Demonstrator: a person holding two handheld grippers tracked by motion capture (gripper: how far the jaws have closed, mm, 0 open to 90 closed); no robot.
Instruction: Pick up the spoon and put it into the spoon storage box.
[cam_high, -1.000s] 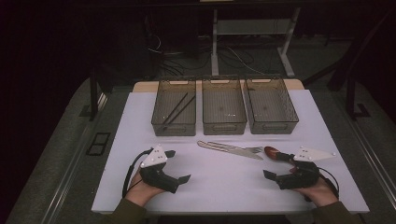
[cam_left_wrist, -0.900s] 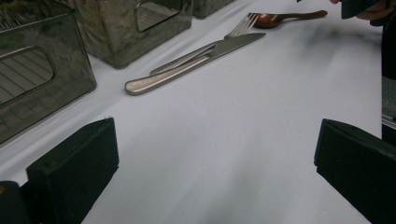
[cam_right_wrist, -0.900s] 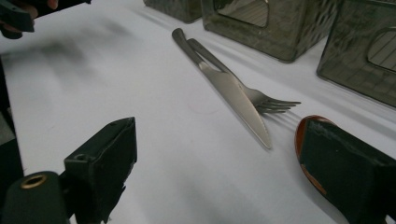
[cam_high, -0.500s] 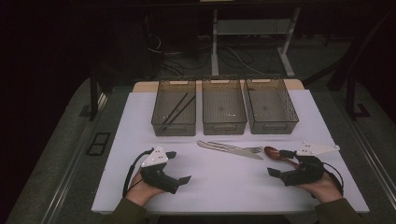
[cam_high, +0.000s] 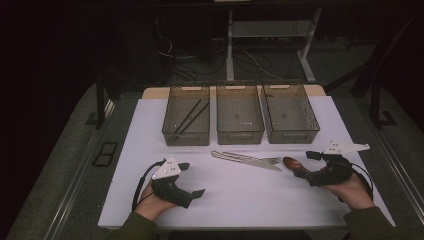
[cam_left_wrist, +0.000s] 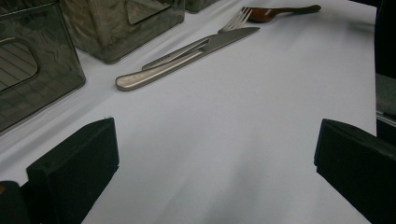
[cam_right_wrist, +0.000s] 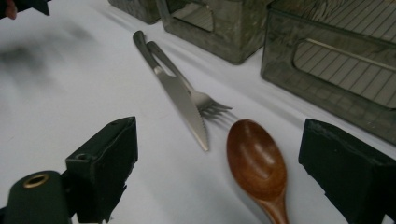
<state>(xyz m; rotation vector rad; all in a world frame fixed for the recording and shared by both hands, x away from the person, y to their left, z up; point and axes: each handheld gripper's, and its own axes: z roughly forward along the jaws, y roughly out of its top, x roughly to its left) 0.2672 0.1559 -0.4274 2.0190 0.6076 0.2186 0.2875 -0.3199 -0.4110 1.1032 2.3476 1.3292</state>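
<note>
Right gripper view: my right claw (cam_right_wrist: 215, 172) gapes wide, empty, straddling the wooden spoon (cam_right_wrist: 258, 163); I should lower squarely and close on its bowl, clear of the knife (cam_right_wrist: 180, 98).

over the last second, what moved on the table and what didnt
The right gripper slid a little to the person's right, so more of the wooden spoon shows; its jaws are open around the spoon's bowl, nothing gripped. The left gripper stayed put, open and empty. The knife, fork, three bins and chopsticks kept their places.
</note>
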